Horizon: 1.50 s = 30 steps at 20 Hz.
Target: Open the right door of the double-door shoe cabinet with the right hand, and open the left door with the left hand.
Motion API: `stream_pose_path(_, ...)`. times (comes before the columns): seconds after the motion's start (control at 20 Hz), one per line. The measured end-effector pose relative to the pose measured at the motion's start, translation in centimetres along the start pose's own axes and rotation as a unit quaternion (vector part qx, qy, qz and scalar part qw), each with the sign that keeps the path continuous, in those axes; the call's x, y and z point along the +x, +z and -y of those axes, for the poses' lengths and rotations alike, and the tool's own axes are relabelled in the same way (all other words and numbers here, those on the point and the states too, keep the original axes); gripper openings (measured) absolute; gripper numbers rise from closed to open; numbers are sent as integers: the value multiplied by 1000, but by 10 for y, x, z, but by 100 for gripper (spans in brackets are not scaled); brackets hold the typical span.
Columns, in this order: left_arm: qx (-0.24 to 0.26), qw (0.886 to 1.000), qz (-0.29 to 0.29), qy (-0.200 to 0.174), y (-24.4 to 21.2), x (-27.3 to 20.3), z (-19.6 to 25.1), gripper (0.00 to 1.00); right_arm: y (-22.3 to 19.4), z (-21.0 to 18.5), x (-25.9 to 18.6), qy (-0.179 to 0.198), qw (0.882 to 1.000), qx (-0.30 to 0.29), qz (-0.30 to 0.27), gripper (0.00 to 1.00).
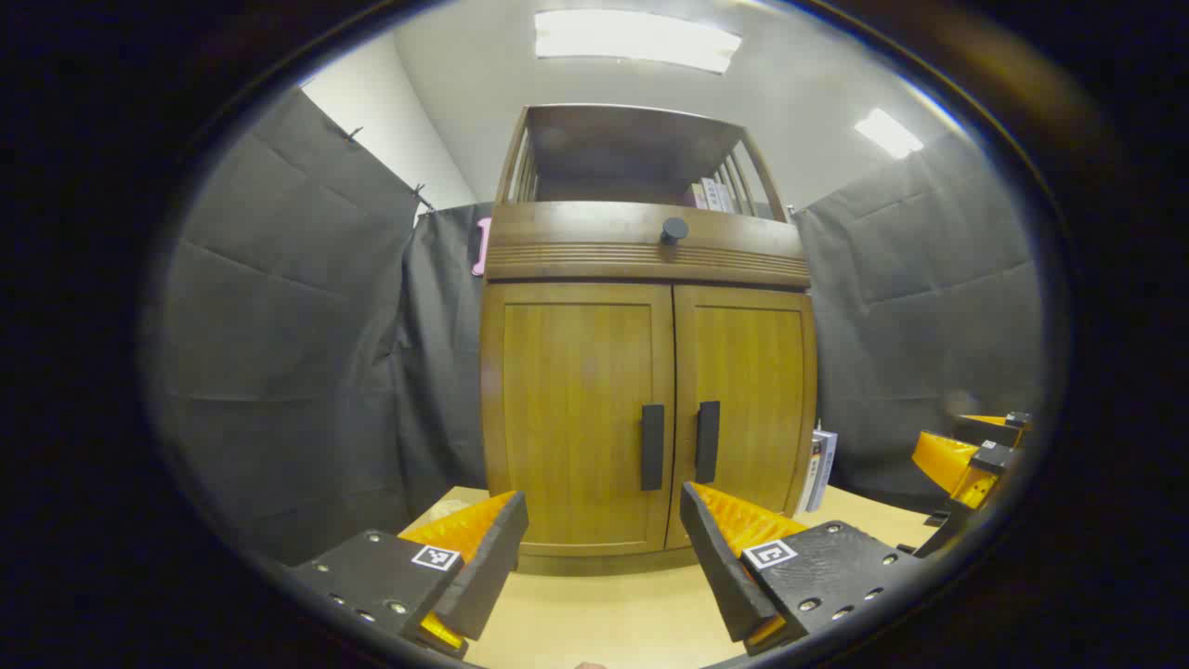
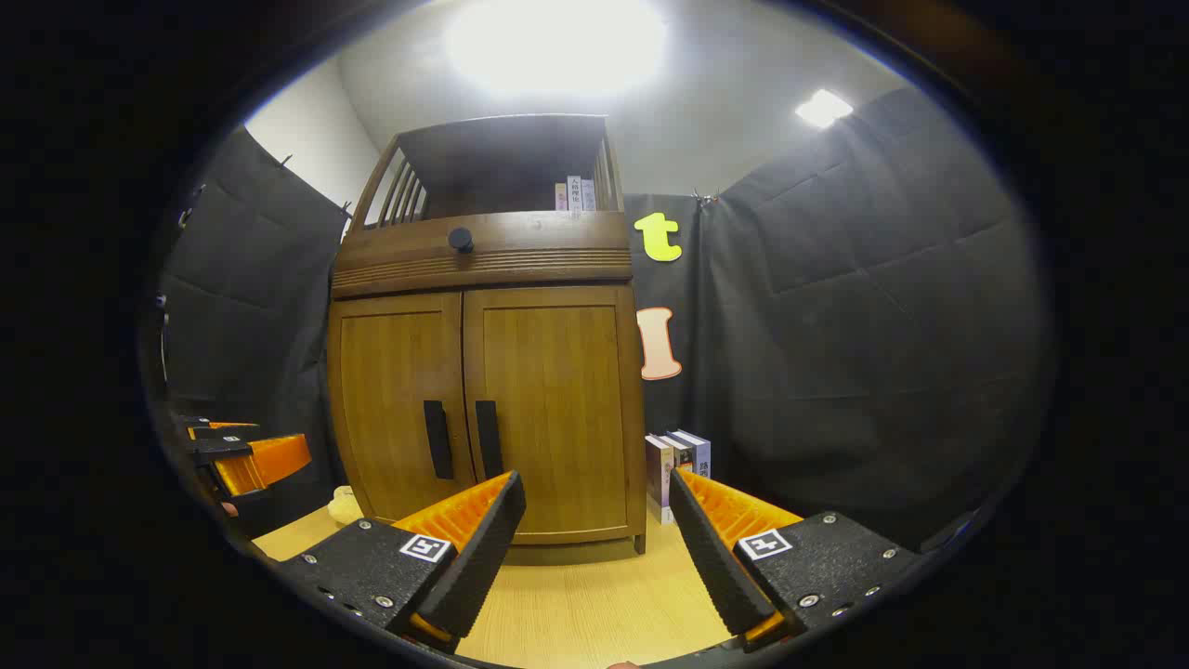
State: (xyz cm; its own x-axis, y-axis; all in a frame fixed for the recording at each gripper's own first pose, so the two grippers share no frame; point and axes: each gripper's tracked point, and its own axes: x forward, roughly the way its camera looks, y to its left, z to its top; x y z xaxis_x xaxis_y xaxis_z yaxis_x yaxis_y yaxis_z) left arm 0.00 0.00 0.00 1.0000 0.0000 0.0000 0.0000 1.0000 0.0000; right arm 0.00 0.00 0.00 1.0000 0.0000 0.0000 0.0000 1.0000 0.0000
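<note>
Nearest the lens in the left gripper view, the left gripper [image 1: 604, 548] fills the bottom of the frame with its two fingers spread wide and nothing between them. In the right gripper view the right gripper [image 2: 594, 539] sits the same way at the bottom centre, jaws wide apart and empty. Both hang over the pale wooden counter [image 1: 604, 613], short of the cabinet.

Further in, the shoe cabinet [image 1: 650, 409] stands on the counter at mid-frame in the left gripper view and left of centre in the right gripper view, with both doors closed. The left door [image 1: 576, 409] and right door [image 1: 748, 400] meet at a centre seam, and each carries a dark vertical bar pull just beside that seam: the left handle [image 1: 653, 447] and the right handle [image 1: 708, 441]. In the right gripper view the right handle [image 2: 489, 439] lies left of and above the gripper's open jaws.

The doors look like rigid wood panels hinged at the outer edges, so they should swing stiffly on an arc instead of giving way. The bars are the natural hold: slim and probably smooth, so the fingers should close across the bar's width, mid-height, and pull outward along the hinge arc to avoid slipping off.

A few books [image 2: 678, 465] stand against the cabinet's right flank at lower centre of the right gripper view, near the right door's swing. A round knob [image 1: 674, 229] sits on the drawer front above the doors.
</note>
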Motion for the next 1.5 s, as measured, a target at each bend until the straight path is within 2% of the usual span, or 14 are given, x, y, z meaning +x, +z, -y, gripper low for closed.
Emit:
stream_pose_path(0.05,3,1000,1,-1,1,-2,1,94,0,0,0,1,1000,-2,-1,96)
stream_pose_path(0.3,17,1000,9,3,7,-7,5,94,0,2,-3,5,1000,-4,3,96)
stream_pose_path(0.35,15,1000,11,3,7,-8,6,100,0,2,-3,7,1000,-2,3,96)
stream_pose_path(0.9,17,1000,8,18,4,-10,6,100,-2,-10,7,39,999,1,-2,96)
stream_pose_path(1.15,16,999,4,36,-1,-13,-3,100,10,-27,33,60,998,2,7,96)
stream_pose_path(1.2,15,999,4,40,-1,-13,-4,94,14,-31,40,64,998,0,11,96)
stream_pose_path(1.5,18,997,3,73,3,-23,-24,94,33,-62,93,87,996,-3,31,96)
